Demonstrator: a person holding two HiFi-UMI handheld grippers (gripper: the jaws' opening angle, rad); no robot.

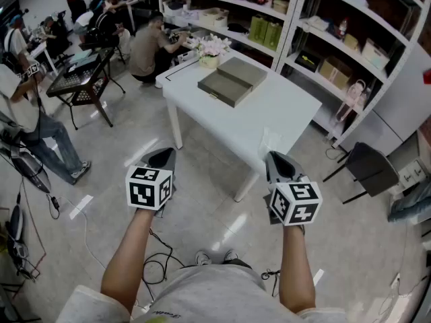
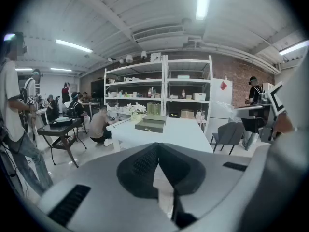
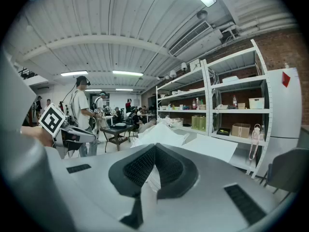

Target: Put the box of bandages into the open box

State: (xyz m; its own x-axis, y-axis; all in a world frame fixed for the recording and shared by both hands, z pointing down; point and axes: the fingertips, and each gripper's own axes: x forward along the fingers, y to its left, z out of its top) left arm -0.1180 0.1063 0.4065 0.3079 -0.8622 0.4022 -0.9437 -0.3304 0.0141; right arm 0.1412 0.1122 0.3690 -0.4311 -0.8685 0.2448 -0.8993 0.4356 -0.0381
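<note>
I'm holding my left gripper (image 1: 165, 156) and right gripper (image 1: 276, 161) closed and empty, short of the table (image 1: 286, 116). The open box (image 1: 232, 81) is sitting at its far end. I'm not spotting the bandages, so I'm risking a wrong grab.

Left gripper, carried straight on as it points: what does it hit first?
Probably the near edge of the white table; nothing shows between it and the left gripper, though depth is unclear.

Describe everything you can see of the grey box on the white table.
The grey box is flat, rectangular, matte olive-grey, in two stepped halves lying side by side, with a small pale fitting on its near edge. It rests on the far part of the white table, beside a flower bunch. Nothing else touches it.
</note>
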